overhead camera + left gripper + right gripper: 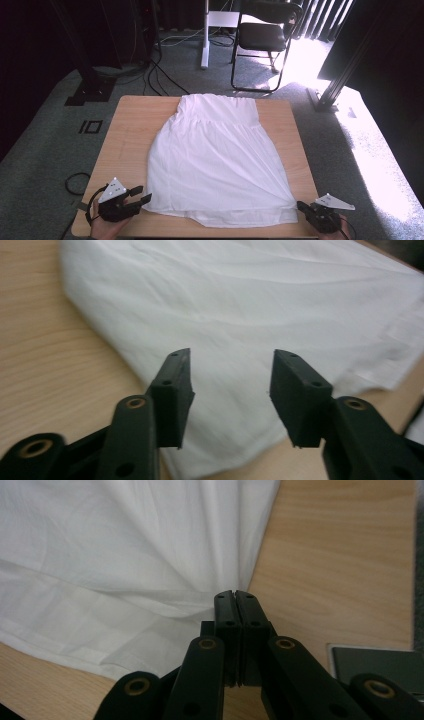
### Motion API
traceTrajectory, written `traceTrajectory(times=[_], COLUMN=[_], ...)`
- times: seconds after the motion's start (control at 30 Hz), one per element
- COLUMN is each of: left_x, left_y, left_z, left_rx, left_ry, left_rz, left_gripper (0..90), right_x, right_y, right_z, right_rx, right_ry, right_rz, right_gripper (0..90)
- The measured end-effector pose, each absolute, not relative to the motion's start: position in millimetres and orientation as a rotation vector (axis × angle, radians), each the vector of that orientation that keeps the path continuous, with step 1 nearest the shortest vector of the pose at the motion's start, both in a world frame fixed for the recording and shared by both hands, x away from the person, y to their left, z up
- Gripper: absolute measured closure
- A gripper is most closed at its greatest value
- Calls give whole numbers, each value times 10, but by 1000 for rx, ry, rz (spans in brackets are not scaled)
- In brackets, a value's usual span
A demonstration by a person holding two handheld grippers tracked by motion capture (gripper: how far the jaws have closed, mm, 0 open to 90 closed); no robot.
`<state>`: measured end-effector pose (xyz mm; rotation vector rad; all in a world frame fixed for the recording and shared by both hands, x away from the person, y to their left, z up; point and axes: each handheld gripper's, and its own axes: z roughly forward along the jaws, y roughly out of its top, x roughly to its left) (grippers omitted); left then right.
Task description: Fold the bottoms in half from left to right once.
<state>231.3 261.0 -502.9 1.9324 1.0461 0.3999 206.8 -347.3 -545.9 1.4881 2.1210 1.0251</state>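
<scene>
currently the white garment (217,160) is spread flat on the wooden surface (132,125). its near right corner is pinched by the right gripper (235,594); the left gripper (231,371) is held open just above the near left edge.

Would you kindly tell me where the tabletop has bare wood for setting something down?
Bare wood runs along the table's left edge beside the white dress, widest at the far left corner, with a narrower strip on the right. The near corners are crowded by the left tongs and right tongs.

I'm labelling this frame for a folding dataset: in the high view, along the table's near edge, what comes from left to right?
Left gripper, open → white dress → right gripper, shut on the dress's corner.
</scene>
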Motion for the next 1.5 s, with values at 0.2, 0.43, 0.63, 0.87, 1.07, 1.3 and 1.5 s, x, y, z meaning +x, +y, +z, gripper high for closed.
traceTrajectory(times=[0.2,0.43,0.63,0.87,1.07,1.3,1.5], left_x=[2662,3291,3723,4038,4232,4368,4064], left_y=[2582,2491,2538,2525,2471,2407,2375], left_z=[-5074,-5029,-5077,-5175,-5262,-5376,-4933], left_rx=[1897,1870,1830,1832,1855,1880,1818], left_ry=[1124,1203,1290,1301,1332,1345,1197], left_rz=[436,505,455,380,298,163,273], left_gripper=[425,392,359,325,306,781,890], right_x=[2234,3019,3753,4397,4746,4883,4808], right_y=[-3444,-3232,-2954,-2703,-2558,-2374,-2496], right_z=[-5349,-5219,-5263,-5201,-5329,-5403,-5157], right_rx=[1493,1429,1422,1416,1505,1502,1453], right_ry=[2057,2064,2083,2093,2123,2213,2129], right_rz=[1112,1143,1082,1054,1017,990,1048], right_gripper=[536,513,492,453,396,755,897])
